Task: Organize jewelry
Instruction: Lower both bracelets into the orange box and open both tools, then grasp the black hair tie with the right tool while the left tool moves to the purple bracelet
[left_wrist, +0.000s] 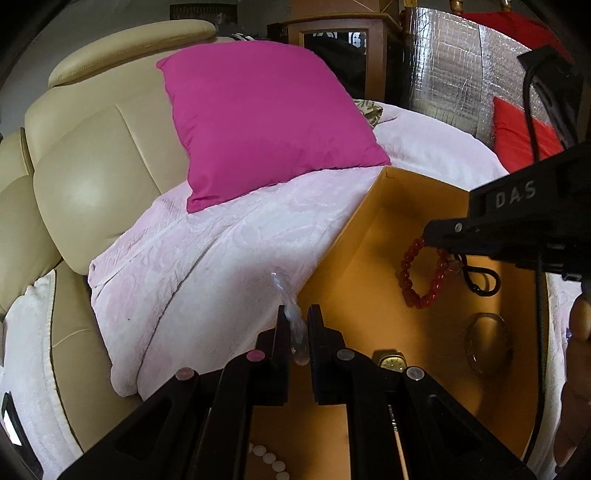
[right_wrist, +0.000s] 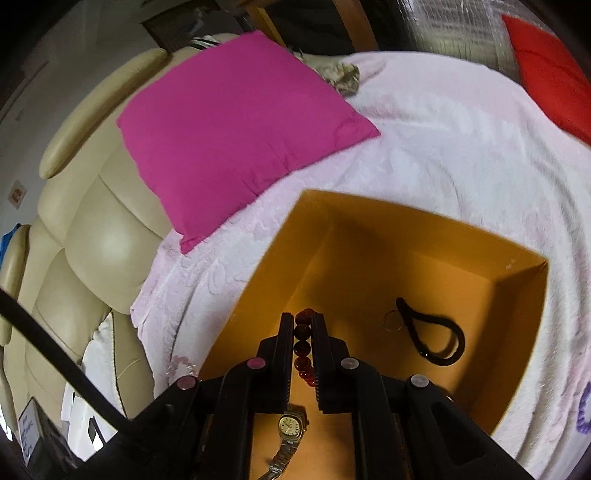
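Observation:
An orange box (left_wrist: 354, 221) stands on a pale pink blanket. My left gripper (left_wrist: 297, 317) is shut on a clear bead bracelet (left_wrist: 291, 314), held over the box's left rim. My right gripper (right_wrist: 303, 325) is shut on a red bead bracelet (right_wrist: 302, 350), which hangs above the box floor (right_wrist: 406, 266); it also shows in the left wrist view (left_wrist: 421, 280). In the box lie a gold watch (right_wrist: 291, 424), a black loop (right_wrist: 436, 339) with a thin ring (right_wrist: 393, 320), a metal bangle (left_wrist: 487, 341) and white beads (left_wrist: 269, 459).
A magenta pillow (left_wrist: 266, 118) lies behind the box against a beige leather sofa back (left_wrist: 92, 155). A red cushion (right_wrist: 550, 74) is at far right. A purple bead bracelet (right_wrist: 583, 410) and a pale pink one (right_wrist: 181, 363) lie on the blanket (right_wrist: 443, 147).

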